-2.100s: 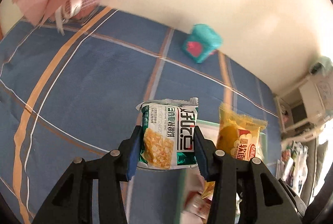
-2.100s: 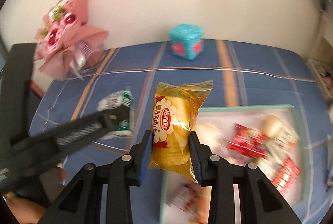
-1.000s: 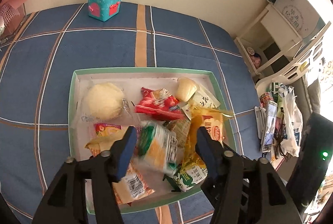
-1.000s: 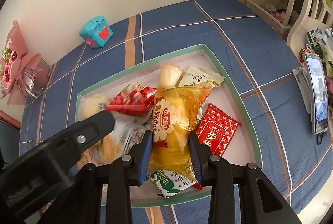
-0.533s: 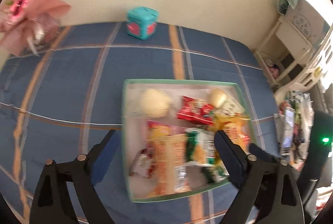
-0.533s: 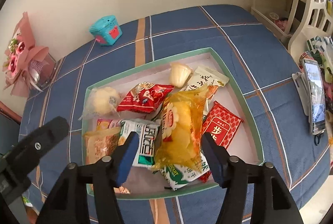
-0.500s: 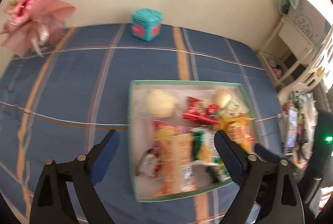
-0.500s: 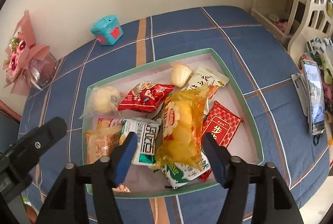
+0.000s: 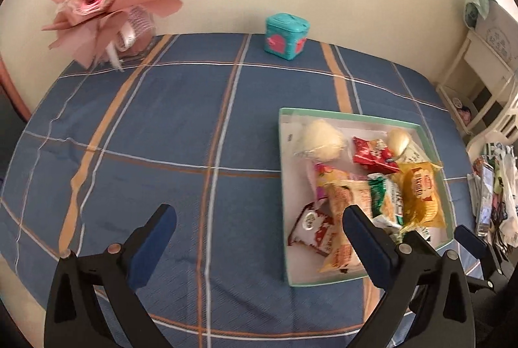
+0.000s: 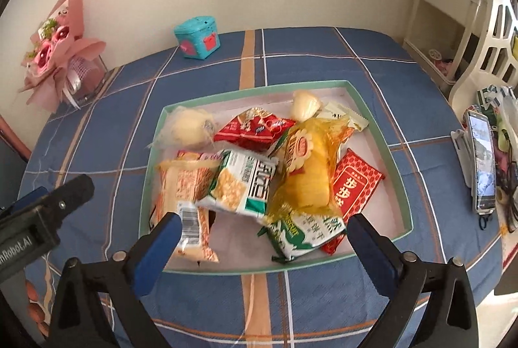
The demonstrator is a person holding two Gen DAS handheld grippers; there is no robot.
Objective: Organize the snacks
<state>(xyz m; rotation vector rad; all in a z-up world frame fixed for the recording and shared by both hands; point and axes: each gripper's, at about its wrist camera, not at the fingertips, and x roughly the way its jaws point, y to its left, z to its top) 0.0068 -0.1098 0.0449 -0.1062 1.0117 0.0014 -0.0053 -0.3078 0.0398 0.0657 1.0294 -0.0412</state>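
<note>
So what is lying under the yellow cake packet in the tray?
The yellow cake packet rests partly on a green-and-white packet and overlaps the red packet beside it. Whatever lies beneath its middle in the tray is covered.

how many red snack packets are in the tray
3 show: a crinkled red packet near the tray's far middle, a flat red packet at its right side, and a red-and-white packet at its near left corner. Others may be buried.

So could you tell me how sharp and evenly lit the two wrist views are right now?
Left wrist view: snacks in the tray are motion-smeared, and the fisheye bows the tablecloth lines. Right wrist view: sharper, packet print legible, brightest at the right edge.
</note>
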